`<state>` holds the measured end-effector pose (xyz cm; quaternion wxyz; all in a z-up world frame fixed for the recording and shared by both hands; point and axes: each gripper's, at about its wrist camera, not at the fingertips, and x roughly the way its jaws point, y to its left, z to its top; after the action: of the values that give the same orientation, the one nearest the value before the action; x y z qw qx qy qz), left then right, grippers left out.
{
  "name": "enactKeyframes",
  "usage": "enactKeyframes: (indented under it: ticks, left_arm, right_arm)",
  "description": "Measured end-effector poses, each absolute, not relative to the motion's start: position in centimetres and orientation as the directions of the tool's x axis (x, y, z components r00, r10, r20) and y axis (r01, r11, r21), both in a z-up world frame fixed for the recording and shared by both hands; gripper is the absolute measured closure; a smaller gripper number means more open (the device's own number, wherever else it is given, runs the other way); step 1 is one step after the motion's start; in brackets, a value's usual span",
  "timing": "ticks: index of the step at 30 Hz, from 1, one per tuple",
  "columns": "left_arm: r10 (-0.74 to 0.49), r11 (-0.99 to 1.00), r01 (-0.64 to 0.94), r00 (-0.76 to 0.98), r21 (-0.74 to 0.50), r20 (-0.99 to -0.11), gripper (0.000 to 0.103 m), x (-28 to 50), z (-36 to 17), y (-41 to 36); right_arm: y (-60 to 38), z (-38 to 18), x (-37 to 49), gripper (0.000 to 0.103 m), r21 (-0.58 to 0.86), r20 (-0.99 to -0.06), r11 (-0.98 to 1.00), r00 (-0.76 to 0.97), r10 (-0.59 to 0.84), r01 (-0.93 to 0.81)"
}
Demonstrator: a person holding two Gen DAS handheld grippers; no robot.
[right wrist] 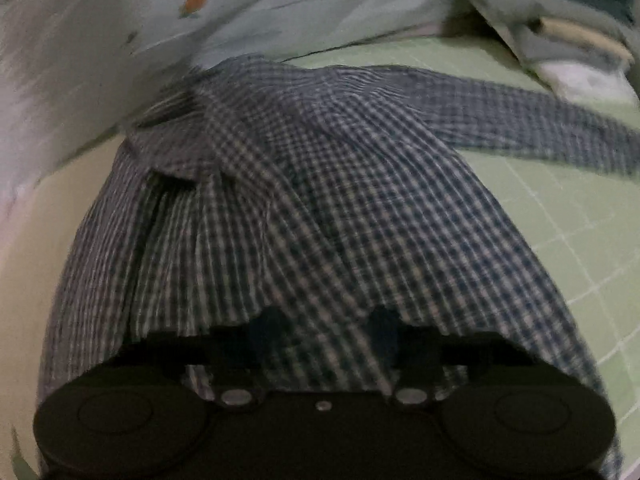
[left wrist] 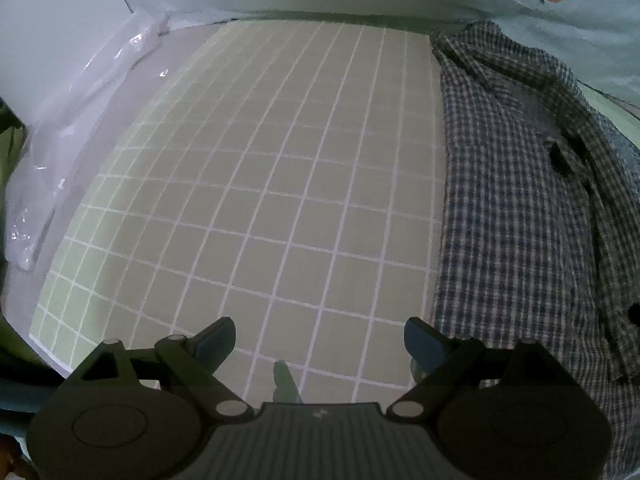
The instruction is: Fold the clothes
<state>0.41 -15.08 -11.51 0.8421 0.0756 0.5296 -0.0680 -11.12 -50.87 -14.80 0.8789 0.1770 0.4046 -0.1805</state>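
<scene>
In the left wrist view, the left gripper hangs over the bare green grid mat with its jaws spread wide and nothing between them. The checked shirt lies at the right side of this frame, apart from the jaws, with its long axis running from the upper right down to the lower right, so this hand must travel to the right to reach the near edge of the cloth. A clear plastic bag lies along the left edge of the mat. In the right wrist view, which is blurred, the right gripper is directly over the shirt, and one sleeve stretches to the upper right. Its jaws stand rather narrow, with checked cloth between the fingertips, but I cannot tell if the pads already press on it. The right hand is clearly the nearer one.
</scene>
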Motion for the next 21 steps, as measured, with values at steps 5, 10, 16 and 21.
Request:
enactKeyframes:
  ticks: [5, 10, 16, 21]
  left_arm:
    - [-0.058, 0.973, 0.226, 0.425, 0.043, -0.903, 0.012, 0.7, -11.4, -14.6]
    - [-0.082, 0.965, 0.262, 0.422, 0.035, -0.903, 0.012, 1.9, -11.0, -13.1]
    - [-0.116, 0.951, 0.307, 0.435, 0.026, -0.893, 0.012, 3.2, -10.2, -10.7]
    - [-0.138, 0.944, 0.330, 0.433, 0.014, -0.891, 0.012, 4.1, -9.9, -8.3]
  right_arm:
    - [-49.7, -13.6, -11.5, 0.094, 0.077, -0.761, 0.911, 0.614, -0.210, 0.406]
    - [-47.1, -11.2, -12.2, 0.096, -0.006, -0.708, 0.910, 0.641, -0.297, 0.414]
    - [-42.6, -7.9, -12.1, 0.097, -0.117, -0.630, 0.900, 0.669, -0.395, 0.420]
    - [-38.6, -6.8, -11.5, 0.097, -0.166, -0.605, 0.899, 0.678, -0.418, 0.406]
